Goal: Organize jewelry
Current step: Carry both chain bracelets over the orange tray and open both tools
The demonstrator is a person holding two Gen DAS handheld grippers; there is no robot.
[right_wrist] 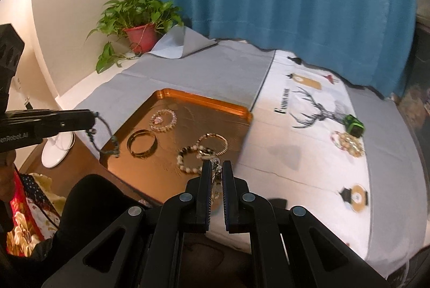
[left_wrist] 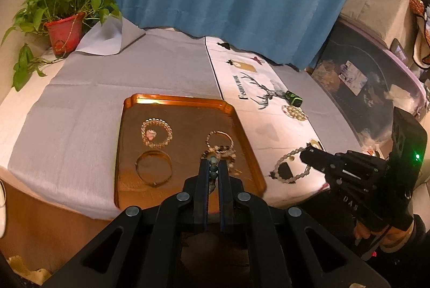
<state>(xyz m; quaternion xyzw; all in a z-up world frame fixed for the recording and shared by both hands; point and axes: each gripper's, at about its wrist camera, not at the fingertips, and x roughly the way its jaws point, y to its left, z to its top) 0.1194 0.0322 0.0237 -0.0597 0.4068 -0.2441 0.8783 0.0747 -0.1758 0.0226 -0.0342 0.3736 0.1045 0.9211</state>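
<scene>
A copper tray [left_wrist: 122, 126] [right_wrist: 172, 94] lies on the grey-clothed table. On it are a pearl bracelet with a pink charm [left_wrist: 156, 132] [right_wrist: 162, 120], a gold bangle [left_wrist: 153, 167] [right_wrist: 142, 144], a thin gold bracelet [left_wrist: 219, 139] [right_wrist: 212, 144] and a dark-and-white bead bracelet [left_wrist: 221, 152] [right_wrist: 188, 159]. My left gripper [left_wrist: 213, 160] [right_wrist: 94, 117] is shut on a teal bead cord bracelet [left_wrist: 212, 175] [right_wrist: 110, 139], which dangles over the tray's near edge. My right gripper [right_wrist: 217, 163] [left_wrist: 303, 153] is shut on a silvery bead chain [right_wrist: 215, 172] [left_wrist: 280, 163], held right of the tray.
A round beaded piece [left_wrist: 294, 112] [right_wrist: 348, 143] and a small green box [left_wrist: 294, 99] [right_wrist: 354, 124] lie on the white printed cloth [left_wrist: 242, 110]. A potted plant [left_wrist: 64, 32] [right_wrist: 141, 36] stands at the back left before a blue curtain. The table's front edge is close below me.
</scene>
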